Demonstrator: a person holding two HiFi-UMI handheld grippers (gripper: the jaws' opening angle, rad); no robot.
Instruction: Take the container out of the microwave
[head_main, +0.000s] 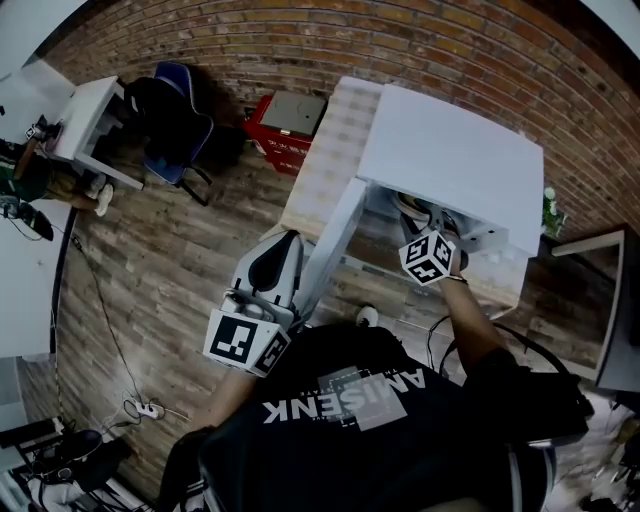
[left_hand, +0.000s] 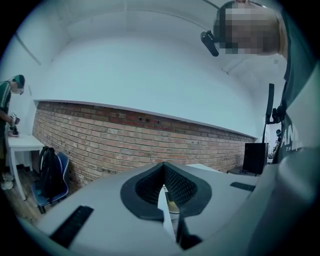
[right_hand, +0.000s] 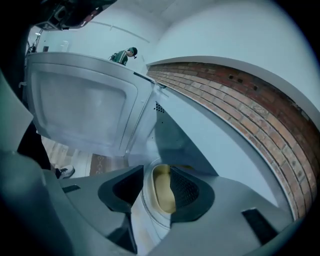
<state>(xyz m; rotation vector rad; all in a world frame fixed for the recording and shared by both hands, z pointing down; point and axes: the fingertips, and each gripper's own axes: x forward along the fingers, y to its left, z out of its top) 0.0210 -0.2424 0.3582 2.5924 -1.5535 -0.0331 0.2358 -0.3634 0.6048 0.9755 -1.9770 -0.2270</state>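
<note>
The white microwave (head_main: 450, 160) stands on a wooden table with its door (head_main: 335, 235) swung wide toward me. In the right gripper view a cream container (right_hand: 162, 192) sits on the glass turntable (right_hand: 145, 220) inside the cavity. My right gripper (right_hand: 157, 170) reaches down into the opening (head_main: 415, 210). Its jaws stand wide, one on each side of the container, and the pads do not press on it. My left gripper (head_main: 288, 243) is level at the door's outer edge, and its pads (left_hand: 150, 185) are closed on the thin white edge (left_hand: 166, 200).
The wooden table (head_main: 325, 160) stands against a brick wall (head_main: 420, 50). A red crate (head_main: 285, 125) and a blue chair (head_main: 175, 125) are behind it on the left. A person (right_hand: 125, 55) stands at a white desk (head_main: 85, 120). Cables lie on the floor (head_main: 140, 405).
</note>
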